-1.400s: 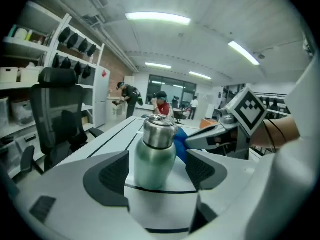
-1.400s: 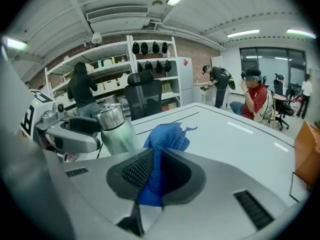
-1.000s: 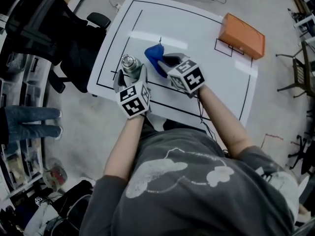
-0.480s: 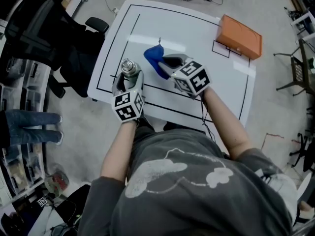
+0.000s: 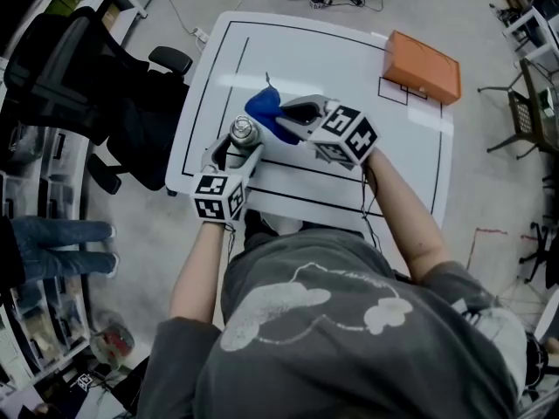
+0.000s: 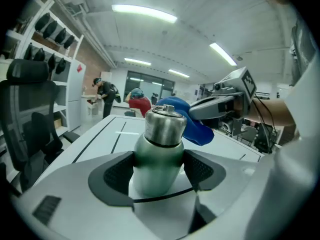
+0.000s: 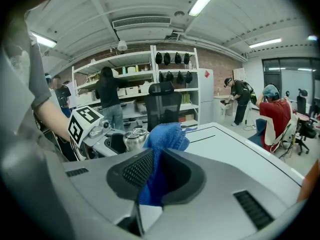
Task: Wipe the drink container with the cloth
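Observation:
The drink container (image 5: 242,131), a steel bottle with a green body, sits at the near left of the white table (image 5: 349,68). My left gripper (image 5: 238,151) has just been closing and is now shut on the bottle's body (image 6: 159,144), its pads pressing both sides. My right gripper (image 5: 284,116) is shut on a bunched blue cloth (image 5: 260,107), held just right of the bottle's cap. In the right gripper view the cloth (image 7: 159,154) hangs between the jaws, with the bottle (image 7: 134,138) close behind it. I cannot tell whether cloth and bottle touch.
An orange box (image 5: 423,65) lies at the table's far right corner. A black office chair (image 5: 79,85) stands left of the table. A person's legs in jeans (image 5: 52,243) show at the far left. Black lines mark the tabletop.
The left gripper has rolled and its jaws have closed onto the bottle. The right gripper has lifted the cloth and brought it nearer the bottle's top.

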